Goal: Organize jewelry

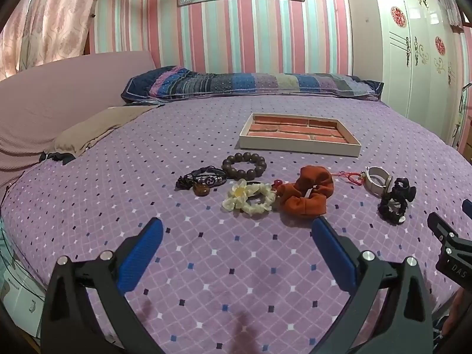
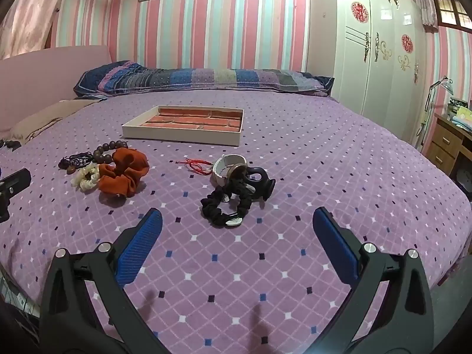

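Both grippers' fingers spread, empty — right gripper (image 2: 236,233) should straddle the black scrunchie (image 2: 225,208) just ahead; left gripper (image 1: 237,236) faces the flower band (image 1: 250,197).

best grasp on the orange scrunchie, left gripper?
Pinch the near puffy band of the orange scrunchie from above with the open left gripper. It lies flat as a soft ring; the far-left side touches the white flower hair tie.
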Demonstrator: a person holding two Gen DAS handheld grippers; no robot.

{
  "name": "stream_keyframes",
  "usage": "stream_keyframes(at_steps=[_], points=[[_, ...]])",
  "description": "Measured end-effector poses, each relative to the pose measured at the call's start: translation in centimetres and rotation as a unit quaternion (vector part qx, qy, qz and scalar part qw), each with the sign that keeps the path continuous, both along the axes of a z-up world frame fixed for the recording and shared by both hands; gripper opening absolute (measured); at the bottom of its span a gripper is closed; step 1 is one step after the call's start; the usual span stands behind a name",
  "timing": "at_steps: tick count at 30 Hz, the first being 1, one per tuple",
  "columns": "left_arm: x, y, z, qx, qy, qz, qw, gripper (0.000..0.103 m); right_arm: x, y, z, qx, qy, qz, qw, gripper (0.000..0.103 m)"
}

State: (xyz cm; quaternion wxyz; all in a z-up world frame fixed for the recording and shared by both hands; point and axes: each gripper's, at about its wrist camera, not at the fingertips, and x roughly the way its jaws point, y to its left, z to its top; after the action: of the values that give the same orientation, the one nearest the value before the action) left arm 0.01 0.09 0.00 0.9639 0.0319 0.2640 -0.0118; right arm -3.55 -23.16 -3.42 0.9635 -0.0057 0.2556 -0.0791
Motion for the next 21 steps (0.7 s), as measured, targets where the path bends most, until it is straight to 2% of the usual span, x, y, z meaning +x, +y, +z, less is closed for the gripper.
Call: stream_keyframes(at_steps=[21], points=[[0.05,-0.70,-0.24,0.004,-0.002,-0.003,1.0000,0.099,-0.03,-0.01,0.09,-0.001,0.000,-0.001,1.000,0.099]])
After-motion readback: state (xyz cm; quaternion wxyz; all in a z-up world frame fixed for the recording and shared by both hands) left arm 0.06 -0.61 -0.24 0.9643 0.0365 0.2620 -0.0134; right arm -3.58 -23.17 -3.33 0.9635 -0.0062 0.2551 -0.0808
